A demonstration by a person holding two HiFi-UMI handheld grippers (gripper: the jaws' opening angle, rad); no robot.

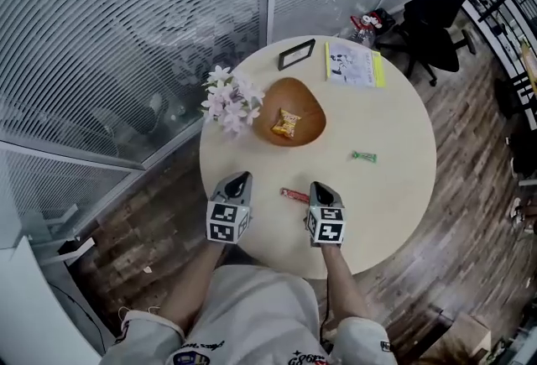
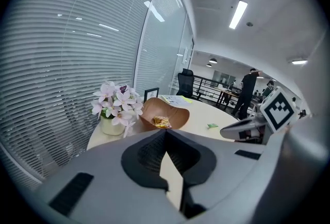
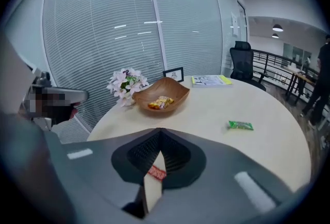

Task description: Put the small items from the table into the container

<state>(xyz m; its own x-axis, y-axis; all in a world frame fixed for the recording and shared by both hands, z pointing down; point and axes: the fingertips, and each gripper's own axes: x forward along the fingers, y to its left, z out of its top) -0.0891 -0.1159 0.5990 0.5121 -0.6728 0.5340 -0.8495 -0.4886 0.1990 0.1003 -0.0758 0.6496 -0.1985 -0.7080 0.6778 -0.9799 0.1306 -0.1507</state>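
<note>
Left tongs [image 1: 241,178] and right tongs [image 1: 320,185] clenched, empty. The red candy [image 1: 294,195] apparently lies loose beneath the right pair (at the desk's [image 1: 382,204] near edge), so reopening must precede transfer to the bowl [image 1: 277,95].

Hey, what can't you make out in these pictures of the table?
Booklet print: too small, head view.
Picture frame contents: dark and tiny, head view.
Yellow snack label: too small everywhere.
Red candy: right gripper view shows only a sliver; the right tongs cover the rest.
</note>
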